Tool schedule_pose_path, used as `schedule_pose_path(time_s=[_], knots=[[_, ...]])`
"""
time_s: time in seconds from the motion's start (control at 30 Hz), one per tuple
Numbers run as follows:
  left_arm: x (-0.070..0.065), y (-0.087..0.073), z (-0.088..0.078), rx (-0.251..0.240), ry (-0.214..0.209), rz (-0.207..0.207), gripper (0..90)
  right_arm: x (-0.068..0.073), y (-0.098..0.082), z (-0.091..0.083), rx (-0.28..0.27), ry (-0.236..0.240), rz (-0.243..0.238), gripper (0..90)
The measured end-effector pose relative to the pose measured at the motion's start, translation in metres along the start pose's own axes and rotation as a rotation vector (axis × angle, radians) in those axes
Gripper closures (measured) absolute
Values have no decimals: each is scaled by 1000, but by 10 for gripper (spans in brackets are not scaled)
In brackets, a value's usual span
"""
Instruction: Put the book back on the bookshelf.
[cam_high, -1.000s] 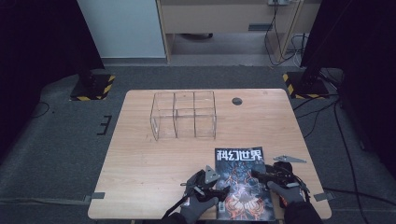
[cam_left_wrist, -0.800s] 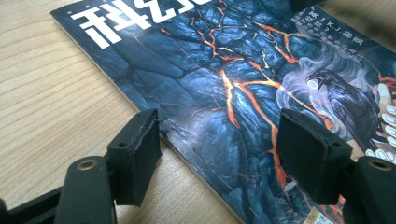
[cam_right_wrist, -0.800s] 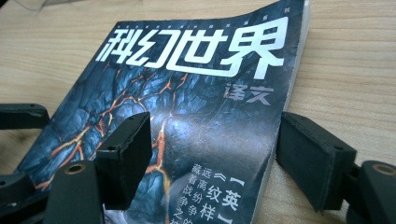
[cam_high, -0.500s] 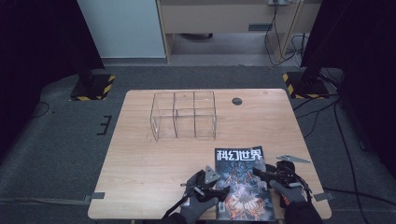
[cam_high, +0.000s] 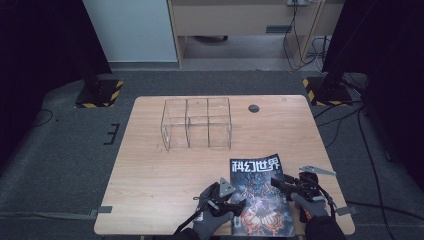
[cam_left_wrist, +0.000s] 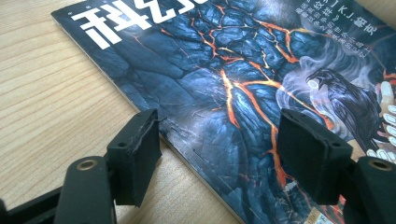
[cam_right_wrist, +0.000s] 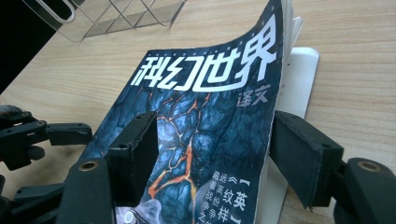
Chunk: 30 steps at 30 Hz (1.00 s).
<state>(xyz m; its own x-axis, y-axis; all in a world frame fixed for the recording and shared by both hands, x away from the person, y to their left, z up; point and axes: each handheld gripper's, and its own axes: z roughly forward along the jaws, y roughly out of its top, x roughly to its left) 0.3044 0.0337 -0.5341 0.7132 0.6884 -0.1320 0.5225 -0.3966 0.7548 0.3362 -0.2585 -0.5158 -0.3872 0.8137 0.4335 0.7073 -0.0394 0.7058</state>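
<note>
Little had shifted since the earlier frames: both grippers stayed at the magazine's edges, and the magazine had kept its place at the near right of the table.

From the high view, the magazine (cam_high: 259, 195) lay near the front edge of the wooden table (cam_high: 150, 175), well apart from the clear acrylic organizer (cam_high: 197, 123) standing farther back. The left gripper (cam_high: 226, 204) sat at the magazine's left edge, the right gripper (cam_high: 284, 184) at its right edge, each held by a gloved hand.

From the left gripper view, the jaws stood released — spread wide, one pad over bare wood just beside the magazine's (cam_left_wrist: 243, 88) edge, the other above the dark cover with orange cracks.

From the right gripper view, the jaws were likewise unclenched, straddling the right side of the magazine (cam_right_wrist: 205, 126). Its cover curled upward there, lifted off the white pages beneath — whether a pad touched it, I could not tell. The left gripper (cam_right_wrist: 51, 133) showed at the far left, the organizer (cam_right_wrist: 126, 14) beyond.
</note>
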Motion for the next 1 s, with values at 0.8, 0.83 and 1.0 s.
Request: schedule_pose_path(time_s=[0.8, 0.83, 1.0], knots=[[1, 0, 0, 0, -4, -2, 291, 7, 0, 24, 172, 59, -126, 341], [1, 0, 0, 0, -4, -2, 291, 8, 1, 24, 178, 62, -122, 348], [1, 0, 0, -1, -5, -1, 291, 9, 1, 25, 180, 40, -142, 398]])
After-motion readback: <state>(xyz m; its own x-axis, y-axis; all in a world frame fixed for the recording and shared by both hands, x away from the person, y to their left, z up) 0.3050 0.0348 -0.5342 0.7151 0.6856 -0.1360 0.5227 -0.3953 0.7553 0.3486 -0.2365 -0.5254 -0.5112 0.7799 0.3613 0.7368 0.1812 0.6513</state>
